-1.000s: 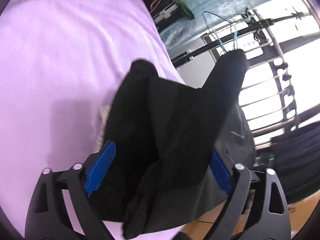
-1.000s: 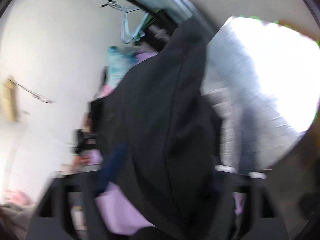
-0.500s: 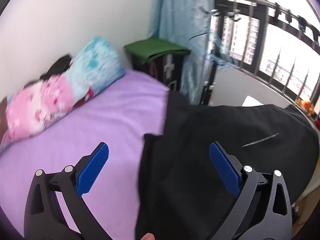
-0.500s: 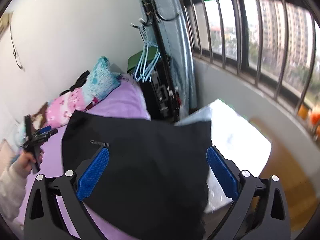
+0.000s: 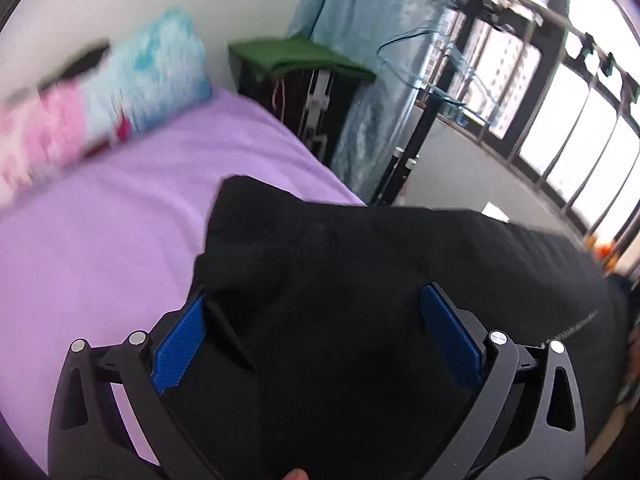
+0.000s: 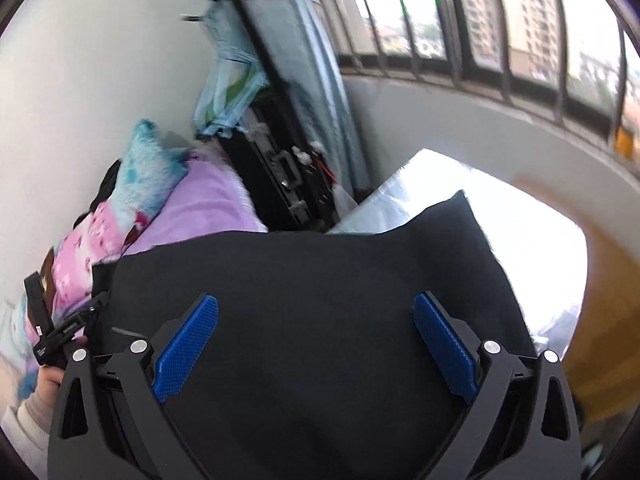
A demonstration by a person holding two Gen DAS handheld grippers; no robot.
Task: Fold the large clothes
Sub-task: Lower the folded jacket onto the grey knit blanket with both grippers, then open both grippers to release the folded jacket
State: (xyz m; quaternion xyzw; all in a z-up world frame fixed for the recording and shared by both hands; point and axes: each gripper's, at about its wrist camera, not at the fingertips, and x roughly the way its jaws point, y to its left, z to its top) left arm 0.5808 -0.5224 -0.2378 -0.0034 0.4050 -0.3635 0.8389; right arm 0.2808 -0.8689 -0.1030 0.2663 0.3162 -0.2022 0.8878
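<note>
A large black garment (image 5: 360, 260) lies spread over the near edge of the purple bed (image 5: 100, 220). My left gripper (image 5: 314, 296) is open above it, blue pads wide apart. The cloth's folded left edge and a thin dark strip lie against the left pad (image 5: 180, 344). In the right wrist view the same black garment (image 6: 300, 264) stretches from the bed (image 6: 208, 208) out over a white surface (image 6: 520, 220). My right gripper (image 6: 316, 300) hovers open over it with nothing pinched. At the left edge a hand (image 6: 48, 380) holds the other gripper.
A pink and blue pillow (image 5: 152, 80) lies at the bed's head against the wall. A black stand with a green cloth (image 5: 296, 56) and a pale blue curtain (image 5: 360, 40) stand beside the bed. Barred windows (image 6: 520, 40) and wooden floor (image 6: 600, 340) lie to the right.
A second ago the garment hung upright and bunched between the fingers; now it lies spread flat under both grippers. Since half a second ago both views have closed in on the cloth.
</note>
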